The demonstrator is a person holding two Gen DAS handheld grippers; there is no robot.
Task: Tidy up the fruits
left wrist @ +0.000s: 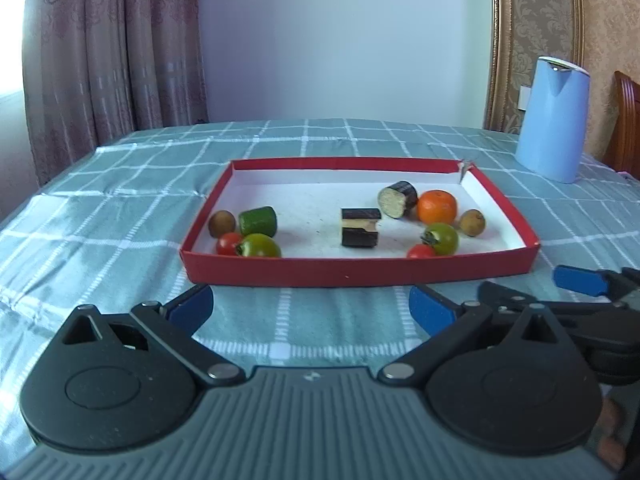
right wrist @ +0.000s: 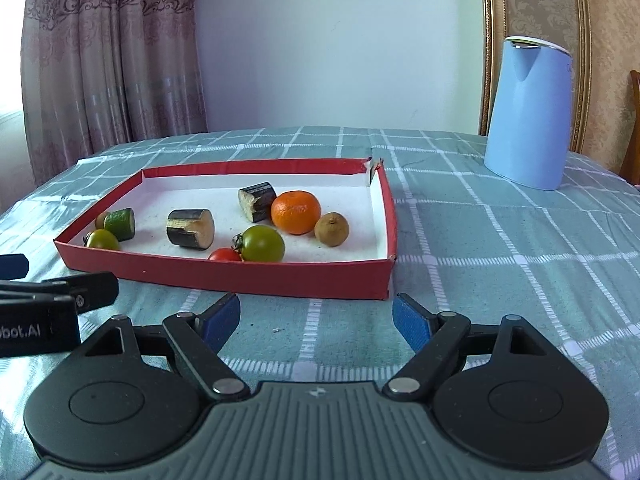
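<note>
Writing: "bot.AI" shows on my left gripper (right wrist: 60,304).
Grippers: left gripper and right gripper (right wrist: 316,316), both wide open, holding nothing.
Fruit: in the red tray (left wrist: 360,272) on the counter (left wrist: 100,200), just ahead of both.

only readable txt: white letters "obot.ai" on the black body of the left tool (right wrist: 48,304), cut off at the pic's left edge in the right wrist view. nothing else legible.
</note>
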